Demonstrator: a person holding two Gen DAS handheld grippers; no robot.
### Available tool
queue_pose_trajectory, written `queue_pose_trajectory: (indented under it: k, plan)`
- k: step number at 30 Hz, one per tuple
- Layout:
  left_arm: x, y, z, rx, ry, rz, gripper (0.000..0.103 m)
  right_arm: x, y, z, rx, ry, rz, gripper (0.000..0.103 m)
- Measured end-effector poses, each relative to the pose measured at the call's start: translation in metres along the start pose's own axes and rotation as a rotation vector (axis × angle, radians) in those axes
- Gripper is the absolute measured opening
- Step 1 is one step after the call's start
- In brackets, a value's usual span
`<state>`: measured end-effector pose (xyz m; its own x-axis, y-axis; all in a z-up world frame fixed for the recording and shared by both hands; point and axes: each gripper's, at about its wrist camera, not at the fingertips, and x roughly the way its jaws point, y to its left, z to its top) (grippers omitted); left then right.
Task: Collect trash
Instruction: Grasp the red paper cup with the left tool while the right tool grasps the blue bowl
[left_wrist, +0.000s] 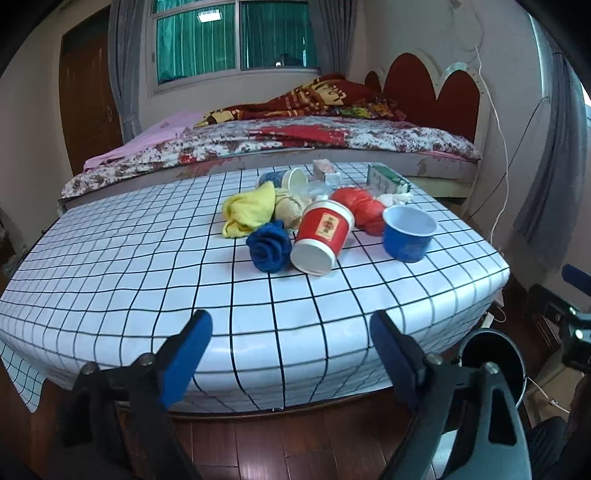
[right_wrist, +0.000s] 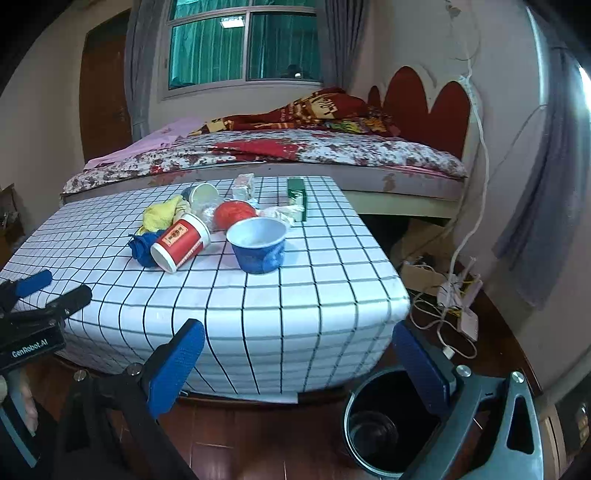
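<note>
Both grippers are held short of the table (left_wrist: 110, 258), fingers aimed at the litter heaped toward its far side. The left gripper (left_wrist: 291, 354) is spread wide, nothing between its blue pads; the right gripper (right_wrist: 299, 365) is spread just as wide and equally empty. Nothing has been collected yet, it would seem.

The trash sits in one tight cluster: a red cup (left_wrist: 321, 240) tipped on its side, a blue cup (left_wrist: 408, 232) upright just beside it, a blue rag (left_wrist: 269, 247) touching the red cup, a yellow cloth (left_wrist: 251, 210) behind, a red bag (left_wrist: 360, 208), a green box (left_wrist: 388, 179) and a second tipped cup (left_wrist: 288, 179) at the back. A black bin (right_wrist: 391, 424) stands on the floor beside the table's near right corner, under the right gripper.

Trouble is most likely at the red cup: being round and lying down, it could be rolled away by a glancing pad and sent off the edge. The pile is so crowded that neighbours could be dragged along or knocked over, the upright blue cup especially. A thin paper wall may also be crushed if squeezed hard.

Both tools are pitched downward over the near edge, side by side, the left gripper's tips visible at the left margin of the right view.
</note>
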<state>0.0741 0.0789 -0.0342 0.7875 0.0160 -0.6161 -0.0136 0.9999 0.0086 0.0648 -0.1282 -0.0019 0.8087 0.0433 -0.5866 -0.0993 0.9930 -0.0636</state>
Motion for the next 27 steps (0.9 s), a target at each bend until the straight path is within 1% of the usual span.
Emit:
queue_pose_trajectory:
  k: [2,4,6,9,12,14,16,18,23,27]
  plan:
    - [0.014,0.003,0.004,0.003,0.01,0.013,0.084,0.017,0.004,0.006,-0.007,0.012,0.016,0.099]
    - [0.027,0.008,0.007,0.0,0.017,0.015,0.078,0.034,0.008,0.012,-0.016,0.024,0.029,0.094]
    - [0.04,0.013,0.011,-0.01,0.032,0.015,0.074,0.049,0.014,0.017,-0.028,0.033,0.036,0.093]
    - [0.058,0.019,0.018,-0.051,0.057,-0.017,0.073,0.077,0.023,0.023,-0.044,0.053,0.036,0.092]
    - [0.07,0.012,0.026,-0.052,0.058,-0.055,0.073,0.104,0.026,0.03,-0.041,0.074,0.034,0.092]
    - [0.078,0.004,0.029,-0.04,0.057,-0.086,0.071,0.117,0.026,0.033,-0.037,0.082,0.045,0.091]
    - [0.091,-0.002,0.031,-0.029,0.076,-0.103,0.066,0.131,0.028,0.036,-0.045,0.1,0.052,0.086]
    - [0.102,-0.003,0.031,-0.031,0.094,-0.12,0.065,0.142,0.03,0.037,-0.059,0.118,0.054,0.081]
    - [0.122,-0.001,0.035,-0.04,0.112,-0.146,0.066,0.155,0.024,0.035,-0.071,0.137,0.05,0.081]
    - [0.132,-0.007,0.045,-0.025,0.108,-0.155,0.069,0.163,0.018,0.037,-0.063,0.138,0.04,0.081]
